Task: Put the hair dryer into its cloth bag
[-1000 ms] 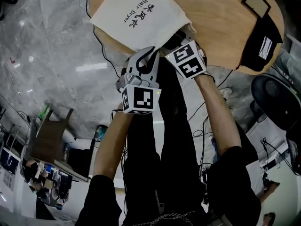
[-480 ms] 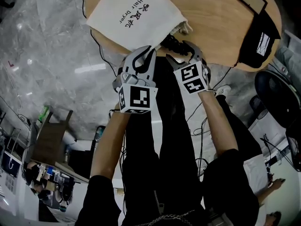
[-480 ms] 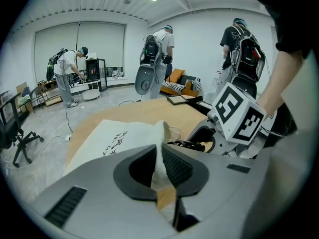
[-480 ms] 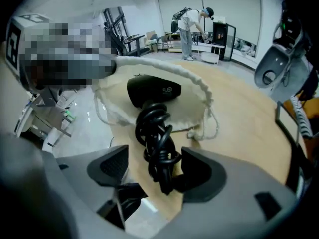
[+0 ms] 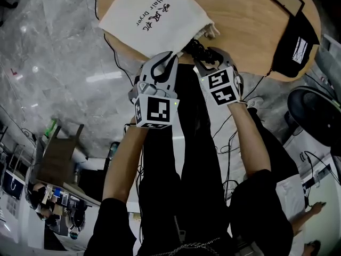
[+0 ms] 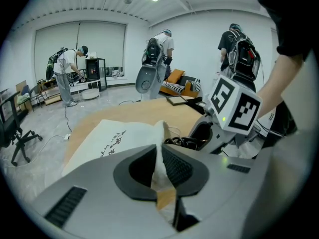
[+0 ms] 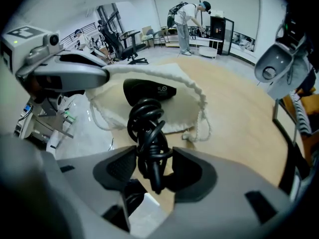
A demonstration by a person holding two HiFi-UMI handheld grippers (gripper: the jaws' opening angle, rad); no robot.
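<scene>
On a round wooden table (image 5: 245, 20), the left gripper (image 6: 159, 156) is clamped on the rim of the white cloth bag (image 5: 152, 20), holding its mouth up. The black hair dryer (image 7: 149, 91) lies inside that mouth. The right gripper (image 7: 152, 168) has pulled back from the bag opening towards the table's edge since a second ago. Its jaws have just been closing and now press on the coiled cord (image 7: 148, 133).

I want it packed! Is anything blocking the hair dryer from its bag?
Nothing visible. The left tongs hold the cloth bag open; the hair dryer already lies in its mouth, the coiled cord outside.
</scene>
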